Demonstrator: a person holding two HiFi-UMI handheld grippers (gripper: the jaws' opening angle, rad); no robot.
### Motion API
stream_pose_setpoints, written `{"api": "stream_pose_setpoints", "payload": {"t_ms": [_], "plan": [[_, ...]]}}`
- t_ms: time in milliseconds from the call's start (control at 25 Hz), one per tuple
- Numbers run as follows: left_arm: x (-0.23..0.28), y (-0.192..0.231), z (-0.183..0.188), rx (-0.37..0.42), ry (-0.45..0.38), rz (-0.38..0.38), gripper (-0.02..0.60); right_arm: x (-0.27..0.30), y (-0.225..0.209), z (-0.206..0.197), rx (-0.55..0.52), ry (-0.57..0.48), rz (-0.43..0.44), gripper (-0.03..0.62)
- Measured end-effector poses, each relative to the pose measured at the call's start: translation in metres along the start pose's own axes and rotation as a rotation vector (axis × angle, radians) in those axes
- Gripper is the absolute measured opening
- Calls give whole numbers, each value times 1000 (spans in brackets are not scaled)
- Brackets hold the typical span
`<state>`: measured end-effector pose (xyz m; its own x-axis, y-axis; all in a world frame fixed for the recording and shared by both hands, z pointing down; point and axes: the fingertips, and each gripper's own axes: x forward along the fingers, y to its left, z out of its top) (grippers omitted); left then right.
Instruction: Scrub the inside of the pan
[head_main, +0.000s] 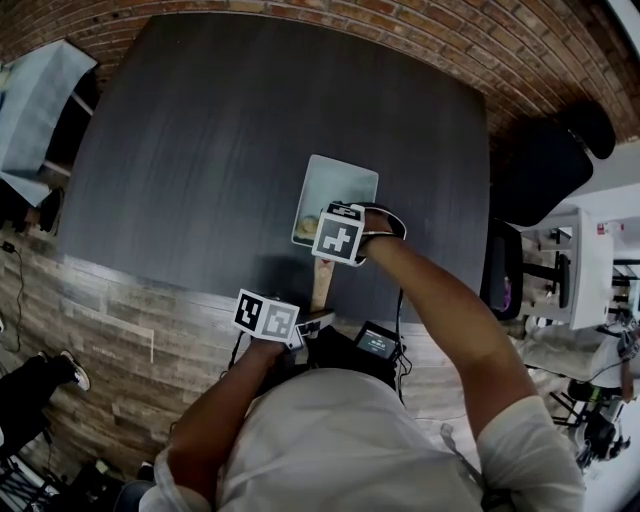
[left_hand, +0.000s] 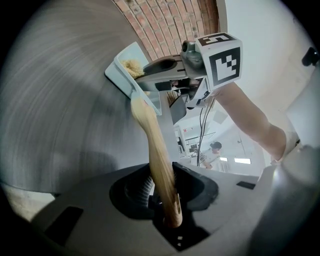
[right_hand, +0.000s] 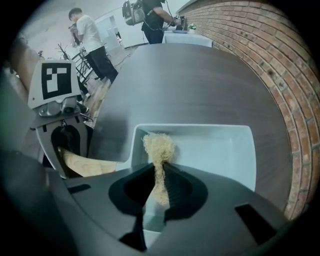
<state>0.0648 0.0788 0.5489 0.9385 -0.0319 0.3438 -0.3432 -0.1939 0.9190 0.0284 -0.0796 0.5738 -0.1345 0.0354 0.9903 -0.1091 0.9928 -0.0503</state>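
A pale blue rectangular pan (head_main: 338, 180) lies on the dark table, its wooden handle (head_main: 321, 285) pointing toward me. My left gripper (head_main: 312, 322) is shut on the end of that handle (left_hand: 159, 155), at the table's near edge. My right gripper (head_main: 325, 226) points straight down over the pan's near left corner. It is shut on a tan fibrous scrubber (right_hand: 159, 147), whose tuft rests on the pan floor (right_hand: 215, 147) by the near left wall. In the left gripper view the scrubber (left_hand: 131, 67) shows inside the pan (left_hand: 121, 61) under the right gripper's fingers.
The dark table (head_main: 250, 120) reaches well beyond the pan, to a brick surface (head_main: 420, 30) at the far side. A black chair (head_main: 545, 165) and a white cart (head_main: 585, 265) stand to the right. A light blue covered stand (head_main: 35, 100) is at the left. People (right_hand: 92, 40) stand in the background.
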Motion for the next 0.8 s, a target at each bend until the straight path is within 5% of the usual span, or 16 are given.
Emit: {"api": "stream_pose_setpoints", "payload": {"t_ms": [480, 640, 800], "plan": [[1, -1, 1, 0, -9, -14, 127, -4, 16, -13, 205, -68, 324, 58], [-1, 1, 13, 17, -48, -20, 151, -11, 9, -14, 239, -109, 329, 58], [0, 4, 24, 13, -65, -19, 162, -25, -19, -19, 233, -124, 219, 58]]}}
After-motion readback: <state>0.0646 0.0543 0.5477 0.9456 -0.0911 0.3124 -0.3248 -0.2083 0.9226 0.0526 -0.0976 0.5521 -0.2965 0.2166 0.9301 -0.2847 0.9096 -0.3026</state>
